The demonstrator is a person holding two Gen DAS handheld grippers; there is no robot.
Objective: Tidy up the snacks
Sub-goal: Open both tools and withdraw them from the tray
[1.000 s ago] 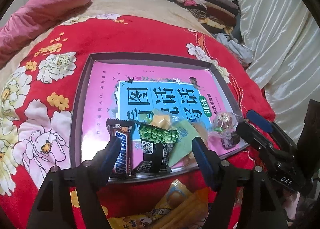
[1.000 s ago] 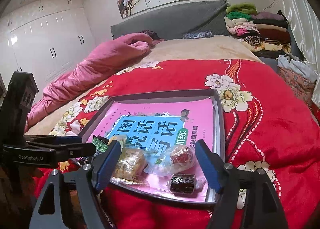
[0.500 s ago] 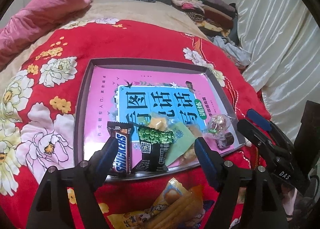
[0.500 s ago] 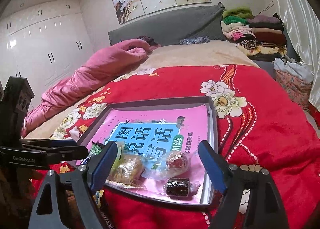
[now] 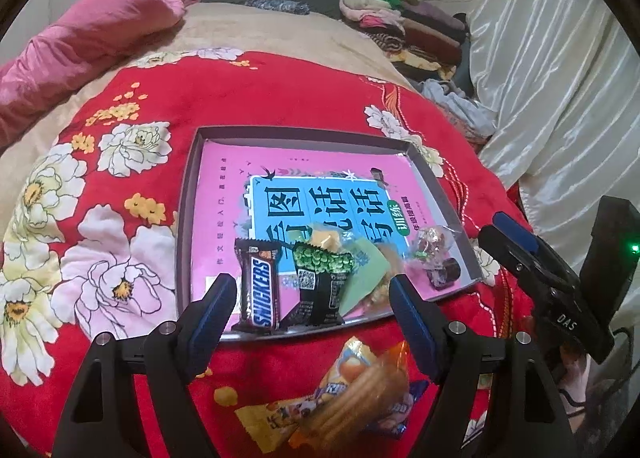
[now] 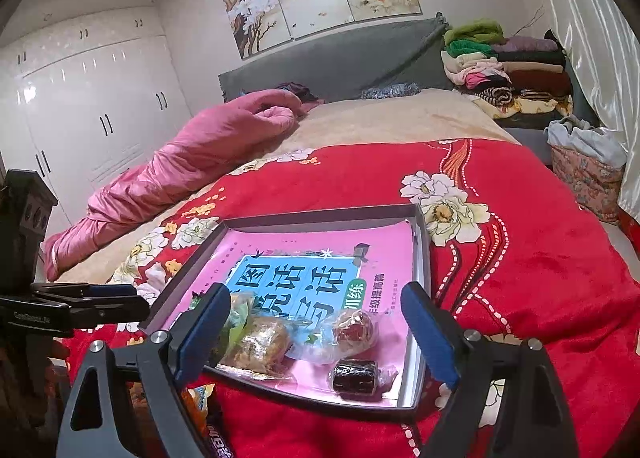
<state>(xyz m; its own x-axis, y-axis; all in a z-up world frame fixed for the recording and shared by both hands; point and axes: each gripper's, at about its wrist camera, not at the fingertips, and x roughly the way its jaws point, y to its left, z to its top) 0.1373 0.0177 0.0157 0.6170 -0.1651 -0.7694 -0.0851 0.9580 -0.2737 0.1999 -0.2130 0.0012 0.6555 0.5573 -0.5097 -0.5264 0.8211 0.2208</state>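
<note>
A: What does my left wrist view give?

B: Your left gripper (image 5: 310, 300) hangs open and empty over the near edge of the tray (image 5: 188, 218), which sits on the red bed cover (image 5: 260, 98). It has risen and drawn back a little, so more of the cover shows below. Its jaws have just opened slightly; nothing is between them. In the tray lie a Snickers bar (image 5: 260, 290), a green-and-black packet (image 5: 320, 282) just beside it, a pale green sachet (image 5: 366, 272) and a clear-wrapped sweet (image 5: 430, 238). A cookie packet (image 5: 352, 390) lies on the cover, outside the tray, just under the gripper.

A: And my right wrist view?

B: My read: the right gripper (image 6: 316, 330) is open and empty too; its jaws have just widened, framing a brown cake (image 6: 260, 342), a red sweet (image 6: 354, 328) and a dark roll (image 6: 354, 372), touching none. Both grippers look freshly released, so I judge the cookie packet is the next snack to move in.
</note>
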